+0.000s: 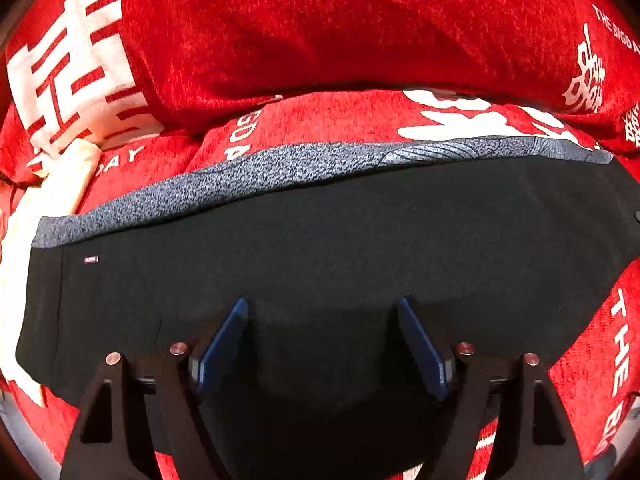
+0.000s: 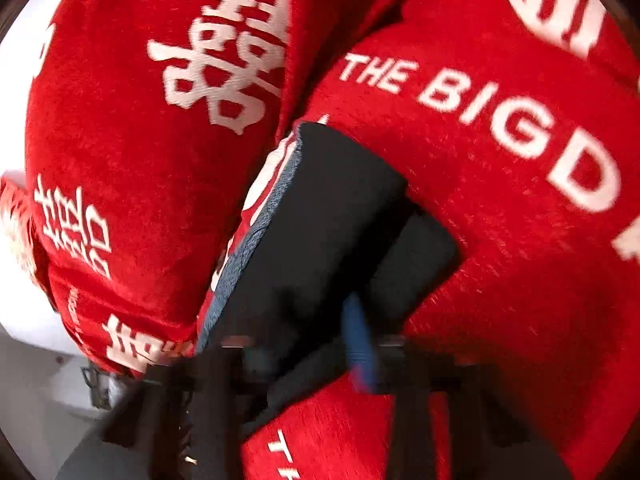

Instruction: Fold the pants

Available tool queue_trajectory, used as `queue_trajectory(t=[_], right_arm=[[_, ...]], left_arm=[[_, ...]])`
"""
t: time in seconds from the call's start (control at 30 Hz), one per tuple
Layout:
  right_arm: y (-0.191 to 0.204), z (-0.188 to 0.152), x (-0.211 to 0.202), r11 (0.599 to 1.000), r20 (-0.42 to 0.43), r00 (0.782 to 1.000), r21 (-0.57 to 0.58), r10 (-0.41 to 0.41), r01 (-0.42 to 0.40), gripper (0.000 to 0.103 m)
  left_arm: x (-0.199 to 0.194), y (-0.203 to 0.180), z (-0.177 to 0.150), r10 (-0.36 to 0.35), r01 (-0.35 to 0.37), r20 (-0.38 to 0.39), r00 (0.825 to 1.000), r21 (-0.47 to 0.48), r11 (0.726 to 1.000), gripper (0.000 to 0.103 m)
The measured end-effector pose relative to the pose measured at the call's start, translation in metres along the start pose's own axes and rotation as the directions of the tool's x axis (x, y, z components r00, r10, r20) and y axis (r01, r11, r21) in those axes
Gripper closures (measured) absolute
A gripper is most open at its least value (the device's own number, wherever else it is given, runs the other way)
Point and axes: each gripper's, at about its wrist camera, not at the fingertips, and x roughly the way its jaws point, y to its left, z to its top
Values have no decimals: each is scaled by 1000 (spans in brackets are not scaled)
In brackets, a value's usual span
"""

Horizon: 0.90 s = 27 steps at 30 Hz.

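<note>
Pants [image 1: 320, 232]: black, with a grey speckled band along the far edge; laid flat on the red cover [image 1: 320, 32], seemingly folded lengthwise already — a judgement from the narrow strip.
Long axis: runs left to right across the left wrist view, square to the line the left tongs point along.
Left tongs [image 1: 323, 312]: wide open, blue pads clear of each other, nothing pinched; they hang directly over the near half of the pants, pointing steeply down.
Right tongs [image 2: 356, 344]: blurred; they read as nearly closed, with black cloth at the blue pad [image 2: 360, 344] — gripping the pants end, as far as can be made out.
Nearer hand: the right is at one end of the pants; the left is over the middle.
Key relation: the cloth lies below and ahead of the left tongs.
Hidden: the pants' right end runs out of the left view; the near edge is masked by the tongs' arms; the second right pad is not discernible.
</note>
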Motion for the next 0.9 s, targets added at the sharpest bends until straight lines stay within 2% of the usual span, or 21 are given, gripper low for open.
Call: queue_trajectory(t=[0.1,0.17,0.2,0.27,0.33,0.4,0.43,0.47,0.53,0.57,0.63,0.7,0.73,0.8,0.83,0.9], right_arm=[[9,-8,-16,999,23,999,-21,49,-48,95],[10,-16,-23,998,8,1000,-53,22,-22,95],[4,-19,-22,999,-10,1000,-52,-11,11,95],[-9,-22,-17,999,-31,999,-23,-25,24,95],[-18,-25,-21,999,0,1000,46,23,-23,93],[-15,-31,-29,998,22,1000,65,5,-6,90],[-8,-37,-34,999,26,999,32,-32,31,85],[2,-44,-39,997,31,997,-16,-69,69,84],[22,-61,-47,991,29,996,-106,-80,83,84],[31,-71,-48,989,12,998,-134,-64,65,84],[51,-100,-39,983,-74,997,-183,-9,-4,83],[69,-128,-20,974,-170,985,-220,12,-49,72],[85,-152,-3,964,-233,972,-252,21,-81,64],[105,-187,23,947,-323,945,-286,46,-144,64],[118,-211,43,938,-384,921,-291,67,-190,64],[134,-240,69,928,-447,890,-289,84,-233,64]], left_arm=[[-1,5,-5,-10,10,0,1000,28,1000,24],[-1,10,-9,-27,27,7,1000,29,999,22],[-1,11,-10,-22,22,8,1000,25,999,15],[0,15,-11,-20,20,7,1000,11,1000,13],[-3,18,-12,-19,19,1,1000,-1,1000,13],[-8,21,-16,-9,9,5,1000,8,1000,13],[-12,24,-19,7,-7,11,1000,21,1000,13],[-15,27,-21,23,-24,19,1000,27,999,13],[-23,35,-28,43,-44,37,998,36,998,13],[-26,39,-30,46,-47,47,998,35,998,13],[-33,53,-35,53,-55,67,996,25,998,13],[-37,68,-36,72,-73,82,994,18,997,13],[-39,79,-36,99,-101,96,990,10,995,13],[-41,103,-32,152,-151,121,981,-14,988,13],[-42,113,-32,170,-168,130,977,-29,985,13],[-40,143,-31,227,-218,138,964,-83,973,13]])
